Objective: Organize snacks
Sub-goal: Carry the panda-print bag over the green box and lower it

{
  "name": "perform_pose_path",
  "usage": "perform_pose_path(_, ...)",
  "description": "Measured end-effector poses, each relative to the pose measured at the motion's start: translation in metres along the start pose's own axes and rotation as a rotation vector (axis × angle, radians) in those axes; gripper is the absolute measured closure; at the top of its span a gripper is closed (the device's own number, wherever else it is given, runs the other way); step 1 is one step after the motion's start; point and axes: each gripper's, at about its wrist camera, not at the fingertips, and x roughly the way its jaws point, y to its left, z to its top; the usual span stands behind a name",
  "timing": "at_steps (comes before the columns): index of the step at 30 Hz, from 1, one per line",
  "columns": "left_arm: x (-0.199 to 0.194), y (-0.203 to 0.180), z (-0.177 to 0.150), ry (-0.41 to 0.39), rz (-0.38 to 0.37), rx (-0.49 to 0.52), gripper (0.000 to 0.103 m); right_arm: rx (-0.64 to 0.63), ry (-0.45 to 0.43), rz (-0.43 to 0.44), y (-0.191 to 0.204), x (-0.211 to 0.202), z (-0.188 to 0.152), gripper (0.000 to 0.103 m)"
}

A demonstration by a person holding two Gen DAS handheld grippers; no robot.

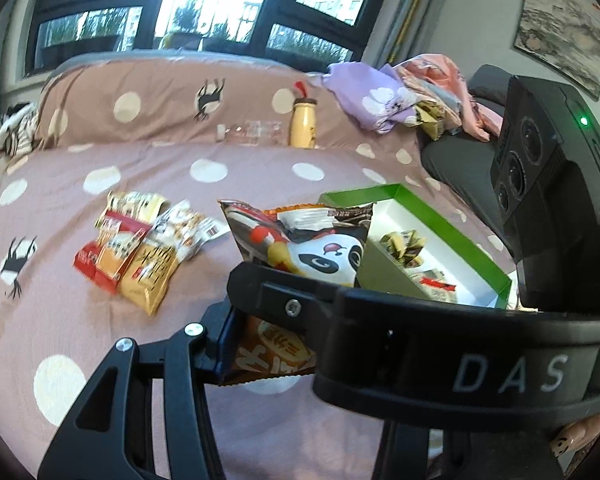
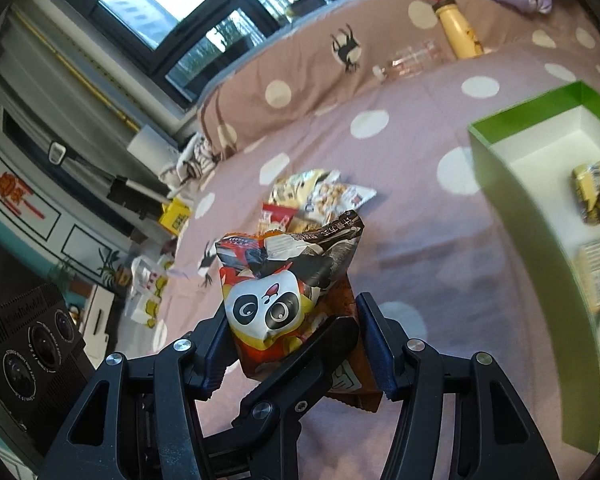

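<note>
A panda-print snack bag point(image 1: 300, 240) point(image 2: 284, 280) is held above the bed. My left gripper point(image 1: 276, 344) is shut on its lower part; only one finger shows, as the right gripper's body crosses in front. My right gripper point(image 2: 296, 352) is also closed around the same bag, with a finger of the left gripper crossing between its pads. A green box with a white inside point(image 1: 452, 224) point(image 2: 496, 160) lies on the bed to the right and holds a few small snack packets point(image 2: 596, 192). A pile of several snack packets point(image 1: 140, 248) point(image 2: 316, 196) lies on the bedspread to the left.
A pink polka-dot bedspread point(image 1: 80, 312) covers the bed. A yellow bottle point(image 1: 304, 122) point(image 2: 460, 36) and a clear bottle point(image 1: 252, 130) lie by the pillow. Crumpled purple and pink cloth point(image 1: 400, 96) sits at back right. A yellow box point(image 2: 176, 216) lies beside the bed.
</note>
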Motion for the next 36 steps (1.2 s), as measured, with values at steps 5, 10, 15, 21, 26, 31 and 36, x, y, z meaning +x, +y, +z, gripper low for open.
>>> perform_pose_path(5,0.003,-0.022,0.007,-0.034,-0.03,0.03,0.057,-0.008,-0.07,-0.021,-0.009,-0.027,0.005,0.042)
perform_pose_path(10,0.011,-0.042,0.013,-0.054,-0.068,0.049,0.057,-0.004,-0.11,-0.047,-0.023,-0.045,0.012,0.042)
perform_pose_path(15,0.023,-0.06,0.019,-0.044,-0.095,0.082,0.058,0.041,-0.145,-0.054,-0.043,-0.059,0.017,0.042)
perform_pose_path(21,0.039,-0.081,0.022,-0.031,-0.131,0.092,0.058,0.08,-0.174,-0.08,-0.067,-0.075,0.02,0.042)
perform_pose_path(26,0.052,-0.099,0.025,-0.011,-0.159,0.118,0.058,0.12,-0.198,-0.093,-0.086,-0.085,0.024,0.042)
perform_pose_path(31,0.069,-0.11,0.027,0.025,-0.18,0.131,0.059,0.172,-0.202,-0.104,-0.106,-0.088,0.026,0.042)
perform_pose_path(36,0.087,-0.119,0.025,0.071,-0.22,0.125,0.059,0.218,-0.193,-0.138,-0.124,-0.09,0.025,0.042)
